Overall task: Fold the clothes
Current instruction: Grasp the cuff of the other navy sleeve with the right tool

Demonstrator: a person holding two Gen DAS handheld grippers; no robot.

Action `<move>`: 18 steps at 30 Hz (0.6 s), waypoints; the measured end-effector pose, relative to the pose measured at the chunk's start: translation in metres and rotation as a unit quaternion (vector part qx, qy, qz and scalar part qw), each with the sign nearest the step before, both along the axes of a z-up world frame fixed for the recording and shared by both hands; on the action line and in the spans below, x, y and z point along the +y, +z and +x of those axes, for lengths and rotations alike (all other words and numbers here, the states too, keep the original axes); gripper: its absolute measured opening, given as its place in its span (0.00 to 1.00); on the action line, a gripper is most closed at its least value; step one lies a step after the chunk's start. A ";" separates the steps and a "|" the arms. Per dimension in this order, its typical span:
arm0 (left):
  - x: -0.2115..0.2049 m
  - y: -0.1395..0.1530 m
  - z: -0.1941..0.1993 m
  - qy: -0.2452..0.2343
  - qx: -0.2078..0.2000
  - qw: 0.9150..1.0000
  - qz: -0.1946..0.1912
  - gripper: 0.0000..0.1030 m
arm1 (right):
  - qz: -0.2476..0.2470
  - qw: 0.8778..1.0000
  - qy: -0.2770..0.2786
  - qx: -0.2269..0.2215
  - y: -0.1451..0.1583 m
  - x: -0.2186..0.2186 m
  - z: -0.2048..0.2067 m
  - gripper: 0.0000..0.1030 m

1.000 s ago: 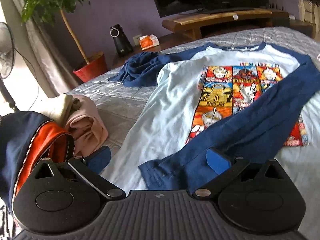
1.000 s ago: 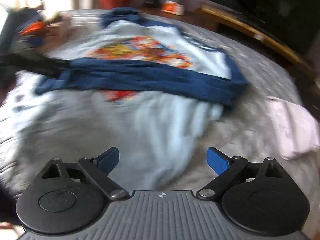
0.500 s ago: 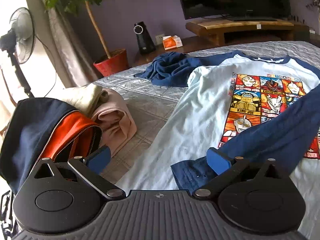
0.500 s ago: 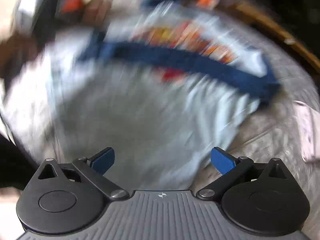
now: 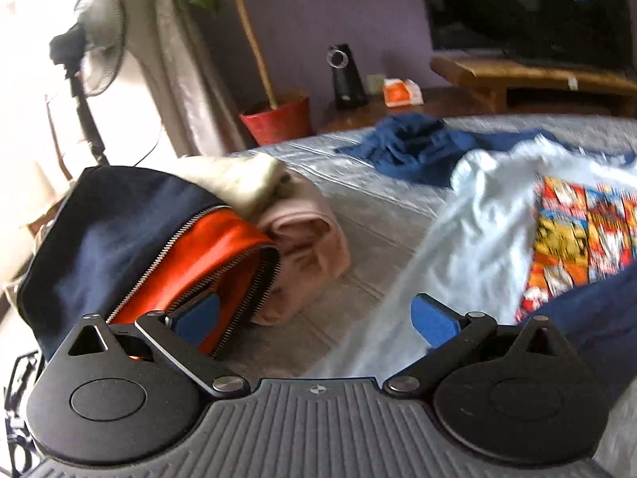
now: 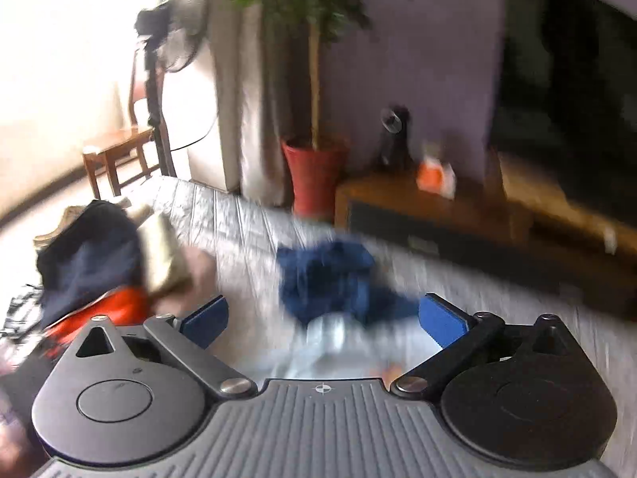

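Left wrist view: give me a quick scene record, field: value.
surface: grey quilted bed cover
main garment: light blue shirt with navy sleeves and comic print, spread out, blurred
crumpled sleeve: navy bunch at the shirt's far end
pile: pink and cream clothes, navy jacket with orange lining
left gripper: open, empty
right gripper: open, empty
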State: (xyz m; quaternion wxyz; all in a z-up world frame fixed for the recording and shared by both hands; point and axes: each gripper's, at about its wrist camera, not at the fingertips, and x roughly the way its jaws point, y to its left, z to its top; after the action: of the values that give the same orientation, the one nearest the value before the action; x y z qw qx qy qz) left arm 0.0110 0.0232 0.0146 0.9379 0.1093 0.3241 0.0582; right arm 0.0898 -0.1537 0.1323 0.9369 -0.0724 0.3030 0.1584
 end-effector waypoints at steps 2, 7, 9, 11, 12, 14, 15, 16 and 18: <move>0.007 0.002 0.002 0.013 0.000 1.000 -0.009 1.00 | -0.019 1.000 0.010 0.010 -0.013 0.022 0.044 1.00; 0.024 0.006 0.006 0.038 0.000 0.999 -0.037 1.00 | -0.057 0.997 0.019 0.045 -0.066 0.062 0.119 0.89; 0.029 0.006 0.006 0.039 0.000 0.998 -0.040 1.00 | -0.057 0.996 0.025 0.057 -0.084 0.076 0.134 0.84; 0.031 0.004 0.005 0.036 0.000 0.999 -0.033 1.00 | -0.061 0.995 0.034 0.066 -0.101 0.092 0.147 0.78; 0.031 0.003 0.006 0.034 0.001 0.999 -0.026 1.00 | -0.063 0.995 0.039 0.070 -0.109 0.099 0.154 0.77; 0.032 0.002 0.006 0.032 0.001 0.999 -0.025 1.00 | -0.067 0.993 0.048 0.079 -0.126 0.115 0.167 0.77; 0.033 0.003 0.006 0.032 0.001 0.999 -0.028 1.00 | -0.070 0.993 0.052 0.082 -0.134 0.122 0.172 0.75; 0.034 0.003 0.006 0.031 0.001 0.999 -0.031 1.00 | -0.075 0.992 0.056 0.081 -0.140 0.128 0.175 0.75; 0.034 0.001 0.006 0.026 0.006 0.999 -0.027 1.00 | -0.075 0.992 0.051 0.083 -0.150 0.134 0.183 0.75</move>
State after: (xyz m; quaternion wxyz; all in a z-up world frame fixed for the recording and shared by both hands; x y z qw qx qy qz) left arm 0.0173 0.0576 0.0152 0.9367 0.0752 0.3339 0.0734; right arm 0.2725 -0.0201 -0.0182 0.8911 -0.1446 0.3869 0.1881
